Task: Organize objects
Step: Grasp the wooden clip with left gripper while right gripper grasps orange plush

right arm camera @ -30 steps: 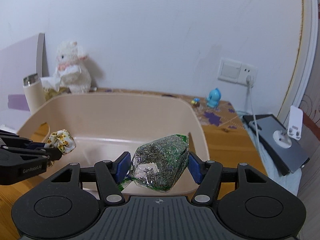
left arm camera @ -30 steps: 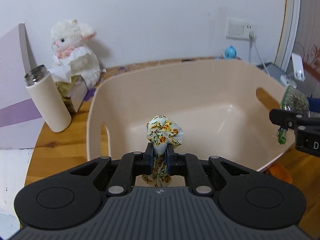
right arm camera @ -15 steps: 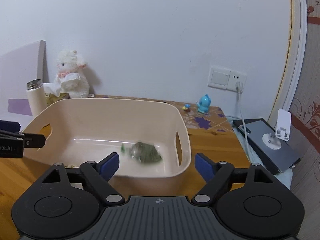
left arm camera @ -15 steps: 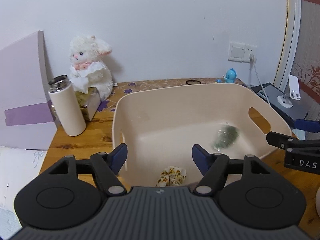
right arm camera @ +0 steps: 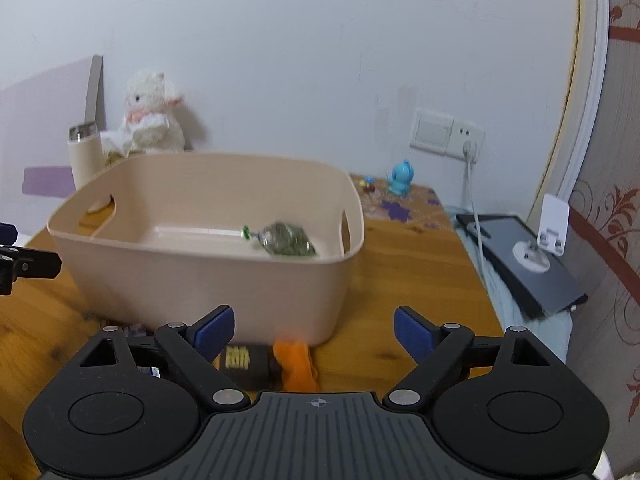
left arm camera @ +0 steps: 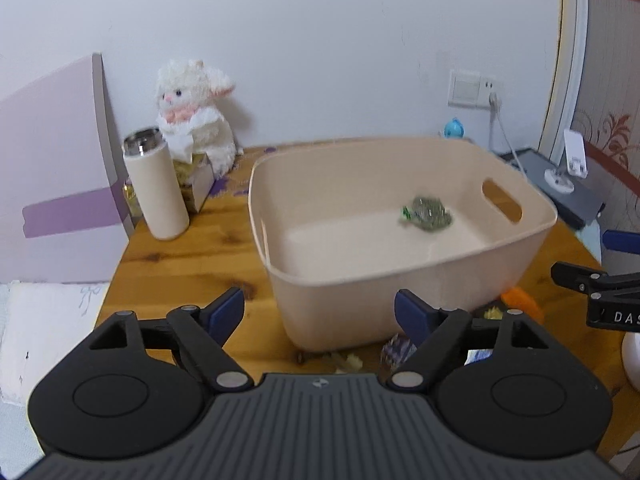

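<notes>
Beige bin (right arm camera: 208, 280) holds a herb pouch (right arm camera: 286, 240); both grippers spread empty, right gripper (left arm camera: 600, 280) lettered "DAS".

Soft, even indoor light; fisheye views with motion blur

Both views bow straight lines near the edges and darken at the corners. The beige bin (left arm camera: 400, 272) and green sachet (left arm camera: 427, 218) smear slightly. The plush rabbit (left arm camera: 196, 116) throws a faint shadow rightward on the wall (right arm camera: 320, 60); no harsh glare shows.

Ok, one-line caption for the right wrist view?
Open right gripper faces beige bin holding a green sachet.
</notes>
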